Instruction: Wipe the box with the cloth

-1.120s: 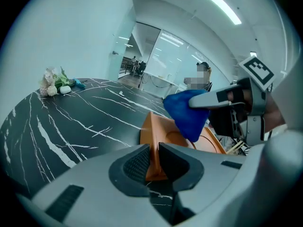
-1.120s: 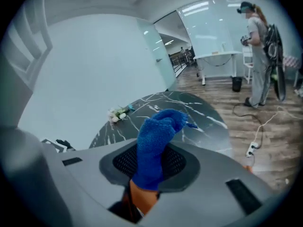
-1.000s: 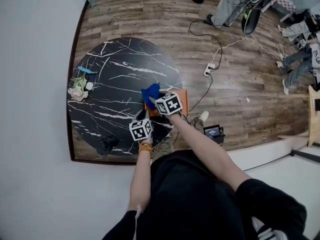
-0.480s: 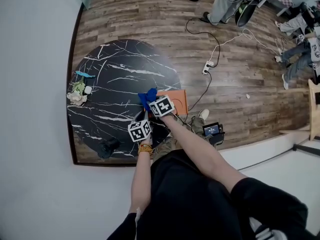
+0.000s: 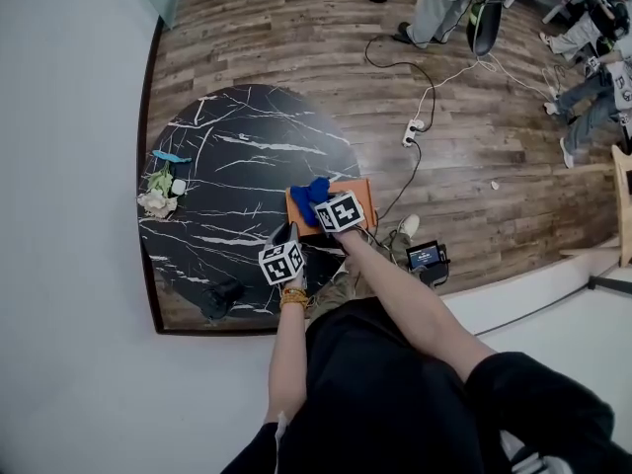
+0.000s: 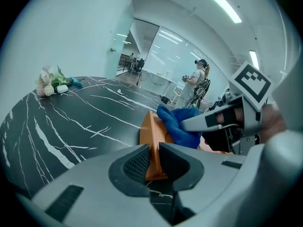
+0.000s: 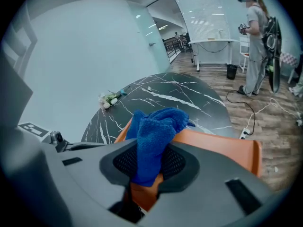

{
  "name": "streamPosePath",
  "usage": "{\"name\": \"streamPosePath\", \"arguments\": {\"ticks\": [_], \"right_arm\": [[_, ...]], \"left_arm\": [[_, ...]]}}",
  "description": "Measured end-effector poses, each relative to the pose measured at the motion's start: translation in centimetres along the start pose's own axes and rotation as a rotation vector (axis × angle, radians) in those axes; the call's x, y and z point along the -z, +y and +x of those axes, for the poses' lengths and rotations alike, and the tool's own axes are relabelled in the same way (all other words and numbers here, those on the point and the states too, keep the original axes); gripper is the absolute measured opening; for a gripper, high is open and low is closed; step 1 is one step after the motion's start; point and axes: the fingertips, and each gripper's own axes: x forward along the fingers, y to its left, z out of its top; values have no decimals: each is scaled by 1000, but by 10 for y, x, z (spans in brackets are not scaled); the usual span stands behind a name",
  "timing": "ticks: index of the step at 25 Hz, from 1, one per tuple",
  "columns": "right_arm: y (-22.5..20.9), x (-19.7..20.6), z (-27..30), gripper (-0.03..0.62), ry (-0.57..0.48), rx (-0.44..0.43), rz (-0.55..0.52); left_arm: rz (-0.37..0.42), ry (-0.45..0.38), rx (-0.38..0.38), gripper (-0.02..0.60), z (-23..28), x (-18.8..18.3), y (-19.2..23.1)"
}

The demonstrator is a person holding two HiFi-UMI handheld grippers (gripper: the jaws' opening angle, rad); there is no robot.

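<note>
An orange box [image 5: 346, 191] lies at the near right edge of the black marble table [image 5: 237, 166]. My left gripper [image 5: 292, 235] is shut on the box's near left wall. In the left gripper view that orange wall [image 6: 150, 126] stands squeezed between the jaws [image 6: 154, 157]. A bunched blue cloth [image 5: 310, 195] rests on the box's top, with my right gripper [image 5: 322, 203] shut on it. The right gripper view shows the cloth [image 7: 156, 126] pinched between the pads [image 7: 150, 167], and the box's orange top [image 7: 222, 145] spreads out below it.
White flowers [image 5: 158, 181] and a small blue item [image 5: 170, 156] lie at the table's far left edge. A dark object [image 5: 219, 292] sits near its front edge. A power strip and cable [image 5: 413, 131] and a small device [image 5: 427, 258] are on the wood floor. People [image 5: 434, 3] stand at the back right.
My right gripper has come down and to the right with the cloth, from the box's left corner onto its top. The left gripper has kept its hold on the box.
</note>
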Motion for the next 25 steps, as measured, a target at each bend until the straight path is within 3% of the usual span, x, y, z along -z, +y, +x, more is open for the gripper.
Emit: {"name": "streamPosePath", "arguments": {"ticks": [11, 18, 25], "right_arm": [[-38, 9, -26, 91, -22, 63, 76], [-69, 23, -46, 89, -10, 125, 46], [-93, 34, -66, 88, -13, 182, 92]], "left_arm": [[-30, -5, 6, 64, 1, -3, 3], [-64, -19, 16, 64, 1, -4, 4], [-75, -18, 13, 66, -1, -2, 4]]}}
